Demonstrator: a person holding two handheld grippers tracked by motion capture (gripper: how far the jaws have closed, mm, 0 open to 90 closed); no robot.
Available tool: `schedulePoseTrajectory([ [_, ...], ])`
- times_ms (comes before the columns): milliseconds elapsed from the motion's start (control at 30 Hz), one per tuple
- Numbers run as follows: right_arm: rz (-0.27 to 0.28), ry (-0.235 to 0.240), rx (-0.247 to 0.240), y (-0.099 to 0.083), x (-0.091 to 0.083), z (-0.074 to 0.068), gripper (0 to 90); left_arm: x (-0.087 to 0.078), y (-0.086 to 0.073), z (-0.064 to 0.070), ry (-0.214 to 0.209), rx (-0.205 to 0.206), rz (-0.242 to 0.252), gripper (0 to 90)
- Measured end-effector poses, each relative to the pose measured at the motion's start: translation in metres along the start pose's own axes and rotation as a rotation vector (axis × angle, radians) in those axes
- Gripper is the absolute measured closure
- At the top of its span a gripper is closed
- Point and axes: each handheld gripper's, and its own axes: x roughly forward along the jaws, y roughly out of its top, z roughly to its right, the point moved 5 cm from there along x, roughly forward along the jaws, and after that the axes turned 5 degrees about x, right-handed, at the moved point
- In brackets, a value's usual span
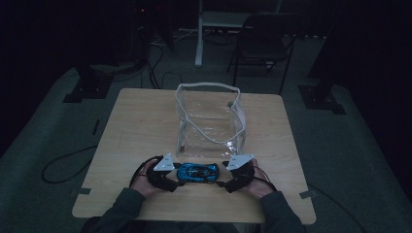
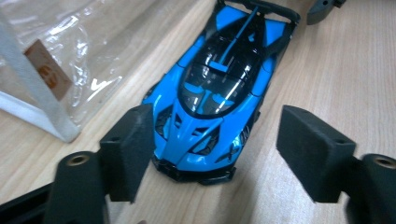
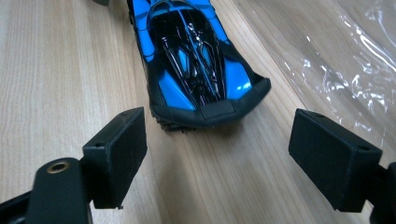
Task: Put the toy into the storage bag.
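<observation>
A blue and black toy sports car (image 1: 197, 172) lies sideways near the table's front edge, just in front of a clear plastic bag with white trim (image 1: 210, 121) that stands open. My left gripper (image 1: 176, 178) is at the car's nose, open. In the left gripper view the nose of the car (image 2: 219, 88) sits between the jaws of the left gripper (image 2: 212, 154), close to the left pad (image 2: 128, 149). My right gripper (image 1: 224, 178) is at the tail, open. In the right gripper view the car's rear spoiler (image 3: 210, 109) lies just ahead of the right gripper (image 3: 217, 154), apart from both pads.
The wooden table (image 1: 136, 126) is square, with carpet around it. The bag's plastic (image 2: 70, 46) lies beside the car, and its base (image 3: 336, 56) runs along the car's side. A folding chair (image 1: 262, 43) and a white stand (image 1: 199, 34) are behind the table. A cable (image 1: 63, 167) loops on the floor at left.
</observation>
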Motion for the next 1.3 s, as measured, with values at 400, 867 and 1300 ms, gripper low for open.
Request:
schedulePoseTrajectory([
  [400, -0.011, 0.022, -0.017, 0.009, 0.010, 0.001, 12.5, 0.007, -0.004, -0.005, 0.018, -0.003, -0.039, 36.6],
  [867, -0.065, 0.070, -0.072, 0.004, 0.035, 0.001, 11.2, 0.019, -0.007, -0.005, 0.014, 0.004, -0.101, 30.9],
  [1300, -0.038, 0.127, -0.056, 0.003, 0.039, 0.003, 12.0, 0.021, -0.007, -0.006, -0.003, -0.005, -0.094, 30.2],
])
